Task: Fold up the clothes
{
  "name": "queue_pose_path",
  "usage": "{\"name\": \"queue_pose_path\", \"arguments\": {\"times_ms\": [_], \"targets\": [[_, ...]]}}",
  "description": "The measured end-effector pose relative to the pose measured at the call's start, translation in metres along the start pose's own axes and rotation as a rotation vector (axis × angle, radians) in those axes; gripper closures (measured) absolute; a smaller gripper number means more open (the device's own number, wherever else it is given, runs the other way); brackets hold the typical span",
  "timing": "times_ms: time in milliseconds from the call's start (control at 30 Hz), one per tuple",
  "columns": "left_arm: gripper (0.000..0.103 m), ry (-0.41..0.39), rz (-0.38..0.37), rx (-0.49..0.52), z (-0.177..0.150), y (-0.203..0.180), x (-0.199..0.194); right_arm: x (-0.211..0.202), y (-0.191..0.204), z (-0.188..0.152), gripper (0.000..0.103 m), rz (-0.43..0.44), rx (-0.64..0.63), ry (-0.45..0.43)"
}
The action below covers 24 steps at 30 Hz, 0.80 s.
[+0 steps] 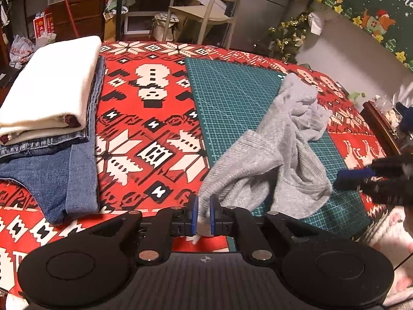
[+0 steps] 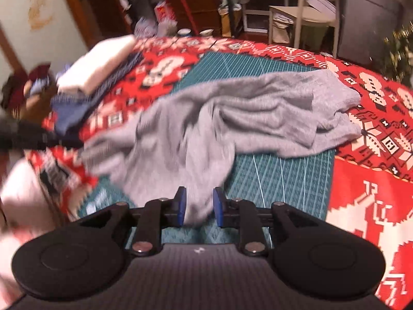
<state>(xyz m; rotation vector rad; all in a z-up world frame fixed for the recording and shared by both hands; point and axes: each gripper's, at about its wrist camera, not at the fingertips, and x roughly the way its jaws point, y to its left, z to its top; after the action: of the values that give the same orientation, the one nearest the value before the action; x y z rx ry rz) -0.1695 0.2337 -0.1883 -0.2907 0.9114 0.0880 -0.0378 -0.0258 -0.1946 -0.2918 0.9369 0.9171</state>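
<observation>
Grey knit garment (image 1: pixel 281 139) crumpled on green cutting mat (image 1: pixel 227 98), long axis running away from left gripper (image 1: pixel 204 215), pinched on its near corner, right gripper (image 2: pixel 198 206) jaws parted around loose hem

The gray sweater (image 1: pixel 281 139) is soft and knitted with thin ribs. It is all crumpled and twisted, not folded yet. It lies mostly on the green mat (image 1: pixel 232 98), running from the mat's far corner down to its near edge. One end hangs over the mat's left side, and another bunched part spills over the mat's right side. Well to the left of the mat sits a stack of folded clothes: a cream sweater (image 1: pixel 51 87) on top of blue jeans (image 1: pixel 54 175), both lying flat and tidy.
</observation>
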Motion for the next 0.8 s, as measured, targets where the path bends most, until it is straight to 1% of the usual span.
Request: {"name": "queue_pose_path", "arguments": {"times_ms": [67,133,267,367,433,467,500,567,600,667,733,767,800], "targets": [[0.096,-0.002,-0.005,0.009,0.0,-0.004,-0.003,-0.001,0.007,-0.011,0.079,-0.003,-0.053,0.007],[0.096,-0.003,-0.004,0.02,0.0,-0.007,-0.005,-0.003,0.015,-0.016,0.078,0.012,-0.101,0.002],[0.096,0.0,-0.006,0.022,0.0,-0.013,-0.005,0.008,0.031,-0.014,0.076,0.068,-0.125,-0.002],[0.096,0.013,-0.011,0.021,-0.002,-0.016,-0.003,0.02,0.048,-0.013,0.074,0.081,-0.199,0.006],[0.092,0.03,-0.015,0.021,-0.004,-0.018,-0.002,0.027,0.058,-0.013,0.069,0.089,-0.241,0.012],[0.088,0.032,-0.018,0.022,-0.005,-0.02,-0.001,0.029,0.062,-0.014,0.068,0.091,-0.249,0.009],[0.087,0.035,-0.021,0.023,-0.007,-0.022,-0.001,0.032,0.067,-0.015,0.067,0.092,-0.258,0.006],[0.087,0.045,-0.025,0.03,-0.009,-0.025,0.0,0.037,0.075,-0.017,0.066,0.089,-0.274,-0.003],[0.087,0.047,-0.027,0.031,-0.01,-0.026,0.0,0.039,0.077,-0.017,0.066,0.069,-0.283,-0.013],[0.084,0.052,-0.031,0.033,-0.012,-0.029,0.001,0.044,0.077,-0.018,0.066,0.057,-0.274,-0.018],[0.08,0.055,-0.037,0.028,-0.012,-0.028,0.001,0.048,0.074,-0.019,0.067,0.059,-0.253,-0.016],[0.078,0.056,-0.039,0.027,-0.012,-0.028,0.001,0.05,0.072,-0.02,0.07,0.061,-0.242,-0.014],[0.078,0.055,-0.041,0.025,-0.012,-0.028,0.001,0.051,0.07,-0.02,0.084,0.058,-0.233,-0.017]]}}
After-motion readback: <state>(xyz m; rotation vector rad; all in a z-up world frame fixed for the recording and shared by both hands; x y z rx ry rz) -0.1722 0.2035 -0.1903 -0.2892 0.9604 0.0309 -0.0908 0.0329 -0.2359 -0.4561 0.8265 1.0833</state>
